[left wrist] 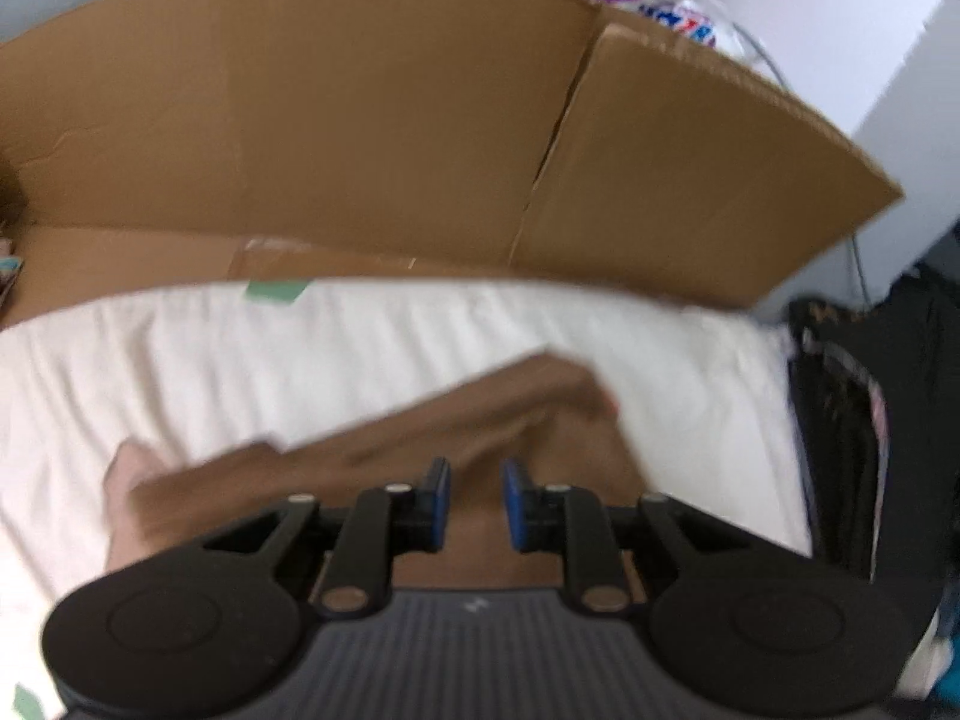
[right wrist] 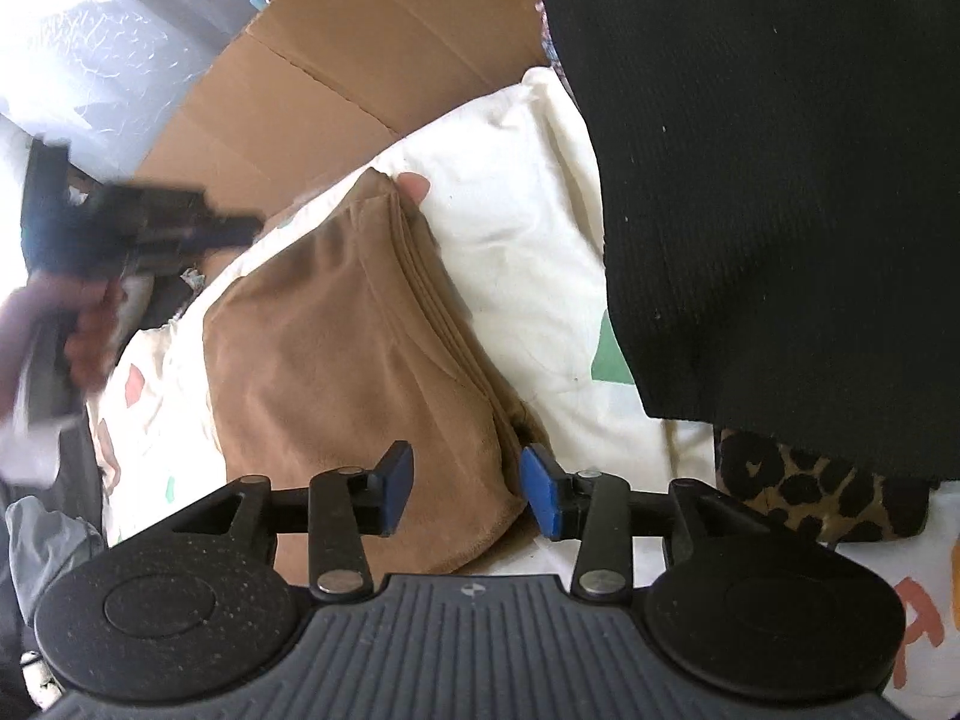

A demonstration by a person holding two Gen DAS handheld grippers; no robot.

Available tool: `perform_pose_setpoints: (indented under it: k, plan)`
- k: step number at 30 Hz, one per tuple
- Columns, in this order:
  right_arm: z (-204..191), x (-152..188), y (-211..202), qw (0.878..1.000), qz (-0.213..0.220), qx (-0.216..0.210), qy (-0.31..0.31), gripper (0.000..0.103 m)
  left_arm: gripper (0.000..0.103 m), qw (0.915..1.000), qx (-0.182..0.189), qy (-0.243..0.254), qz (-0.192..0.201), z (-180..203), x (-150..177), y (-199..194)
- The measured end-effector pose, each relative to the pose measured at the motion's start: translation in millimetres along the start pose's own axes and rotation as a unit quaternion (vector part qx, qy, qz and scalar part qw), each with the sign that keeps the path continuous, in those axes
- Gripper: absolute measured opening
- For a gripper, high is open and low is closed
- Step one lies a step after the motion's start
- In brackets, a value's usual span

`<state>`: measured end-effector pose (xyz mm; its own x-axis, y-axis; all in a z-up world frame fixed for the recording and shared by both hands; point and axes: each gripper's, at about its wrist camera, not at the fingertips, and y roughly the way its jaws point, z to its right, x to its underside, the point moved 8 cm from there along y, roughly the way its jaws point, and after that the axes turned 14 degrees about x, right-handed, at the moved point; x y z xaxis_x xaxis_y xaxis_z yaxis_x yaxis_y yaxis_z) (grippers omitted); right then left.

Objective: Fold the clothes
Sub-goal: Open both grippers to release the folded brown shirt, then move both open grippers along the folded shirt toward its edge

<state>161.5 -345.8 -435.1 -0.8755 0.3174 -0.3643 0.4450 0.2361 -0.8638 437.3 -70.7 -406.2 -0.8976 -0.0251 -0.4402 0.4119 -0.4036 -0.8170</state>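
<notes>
A cream-white quilted bed cover (right wrist: 510,228), printed here and there with small green and coral shapes, serves as the work surface. Behind it stands a large flattened brown cardboard sheet (left wrist: 336,120), with pale walls and clutter beyond. A black ribbed knit garment (right wrist: 780,180) drapes over the cover's right side, and a leopard-print cloth (right wrist: 804,492) lies under its lower edge.

A folded tan velvety garment (right wrist: 348,360) rests in the middle of the cream cover. The right gripper (right wrist: 468,489) hovers over the garment's near corner with its blue-padded fingers spread; the corner lies between them, but the pads do not press it. The left gripper (left wrist: 477,495), blurred by motion, is above the same tan garment, its blue pads apart with a narrow gap and nothing visibly pinched between them. From the right wrist view, a hand (right wrist: 72,324) holds that left gripper off the cover's left edge.
</notes>
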Motion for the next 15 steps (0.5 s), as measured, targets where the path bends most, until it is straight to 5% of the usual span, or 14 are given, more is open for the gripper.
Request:
perform_pose_setpoints:
  k: [8, 15]
  plan:
    - [-10, -10, 9, 1.000, 0.014, 0.014, -0.008, 0.047, 0.019, 0.9997, -0.002, 0.005, -0.022, -15, 45, -1]
    - [-4, 1, 28, 0.999, -0.009, 0.041, -0.024, 0.048, 0.019, 0.9994, -0.022, -0.003, -0.028, -32, 50, 31]
